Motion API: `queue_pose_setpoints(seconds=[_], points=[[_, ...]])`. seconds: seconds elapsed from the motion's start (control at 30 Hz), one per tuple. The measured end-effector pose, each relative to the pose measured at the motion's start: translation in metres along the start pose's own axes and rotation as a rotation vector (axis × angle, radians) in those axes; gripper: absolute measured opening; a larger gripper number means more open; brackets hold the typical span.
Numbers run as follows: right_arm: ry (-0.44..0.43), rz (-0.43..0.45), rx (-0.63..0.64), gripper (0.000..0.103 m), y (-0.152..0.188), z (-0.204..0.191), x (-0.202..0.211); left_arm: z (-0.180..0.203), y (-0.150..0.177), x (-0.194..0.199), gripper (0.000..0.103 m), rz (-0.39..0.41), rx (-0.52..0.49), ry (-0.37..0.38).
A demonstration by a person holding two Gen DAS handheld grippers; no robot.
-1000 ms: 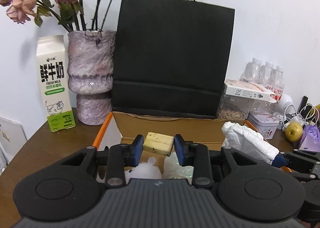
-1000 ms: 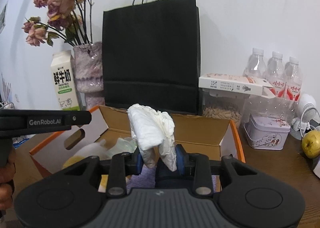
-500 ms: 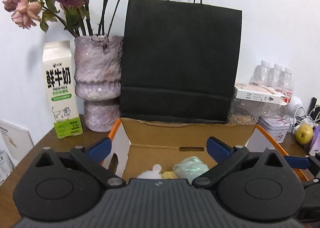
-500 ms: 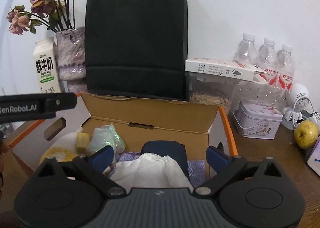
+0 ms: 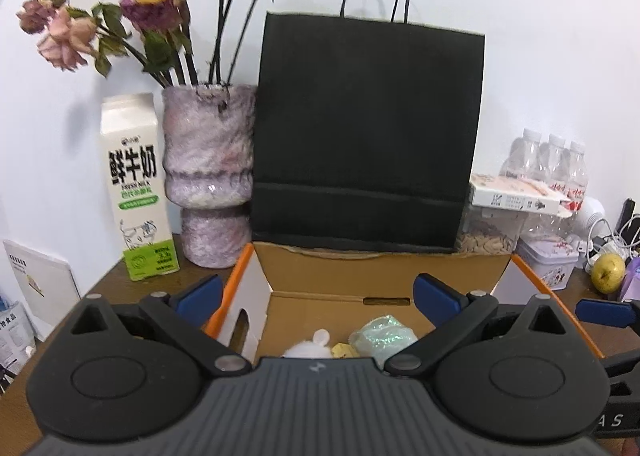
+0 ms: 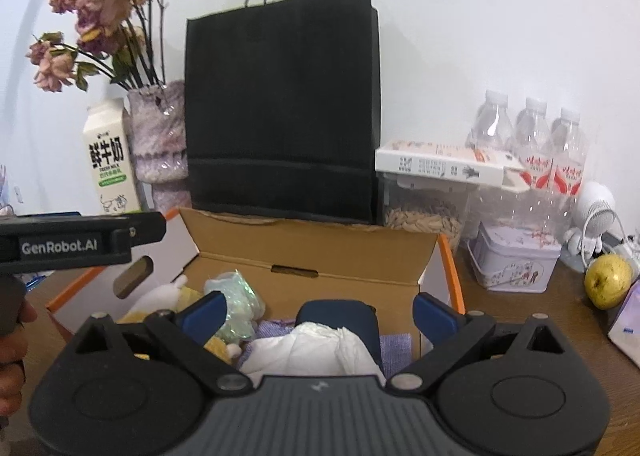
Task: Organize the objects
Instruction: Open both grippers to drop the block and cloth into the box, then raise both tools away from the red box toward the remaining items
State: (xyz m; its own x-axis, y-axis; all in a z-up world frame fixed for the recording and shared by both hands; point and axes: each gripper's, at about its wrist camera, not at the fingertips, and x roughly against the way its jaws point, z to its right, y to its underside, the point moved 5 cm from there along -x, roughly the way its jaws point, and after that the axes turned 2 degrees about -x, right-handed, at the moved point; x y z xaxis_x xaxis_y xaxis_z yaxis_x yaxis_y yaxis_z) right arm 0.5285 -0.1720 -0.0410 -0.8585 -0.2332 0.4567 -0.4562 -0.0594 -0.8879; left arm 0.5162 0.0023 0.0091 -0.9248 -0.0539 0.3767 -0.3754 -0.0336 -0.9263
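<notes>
Cardboard box [image 6: 312,252] sat near the tabletop's back edge, before the black bag [image 5: 366,136]. I had both sets of fingers spread wide, gripping nothing. The white cloth [image 6: 316,350] lay inside, directly under my right gripper [image 6: 318,306]; the smaller green packet [image 5: 382,338] lay beneath my left gripper [image 5: 318,292].

- The box [image 5: 384,268] floor nearest the camera is hidden behind the left gripper [image 5: 318,292] body.
- In the box, a white plush [image 5: 316,344] and a yellow piece [image 5: 345,350] show only their tops.
- Behind the box, the bag [image 6: 282,112] covers part of the vase [image 6: 160,144].
- Small print on the flat carton [image 6: 440,164] right of the box is too small to read.
- The wipe [image 6: 316,348] in the box is partly covered by the right gripper [image 6: 318,306] body.
</notes>
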Motion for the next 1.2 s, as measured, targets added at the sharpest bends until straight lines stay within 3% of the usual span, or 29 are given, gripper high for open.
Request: queue_pose_setpoints(seconds=[0.53, 1.2], points=[[-0.032, 0.108, 0.012, 0.103, -0.008, -0.001, 0.086, -0.002, -0.017, 0.088, 0.103, 0.132, 0.003, 0.037], [-0.036, 0.157, 0.033, 0.103, 0.018, -0.018, 0.219, -0.003, -0.01, 0.214, 0.103, 0.145, 0.013, 0.009]])
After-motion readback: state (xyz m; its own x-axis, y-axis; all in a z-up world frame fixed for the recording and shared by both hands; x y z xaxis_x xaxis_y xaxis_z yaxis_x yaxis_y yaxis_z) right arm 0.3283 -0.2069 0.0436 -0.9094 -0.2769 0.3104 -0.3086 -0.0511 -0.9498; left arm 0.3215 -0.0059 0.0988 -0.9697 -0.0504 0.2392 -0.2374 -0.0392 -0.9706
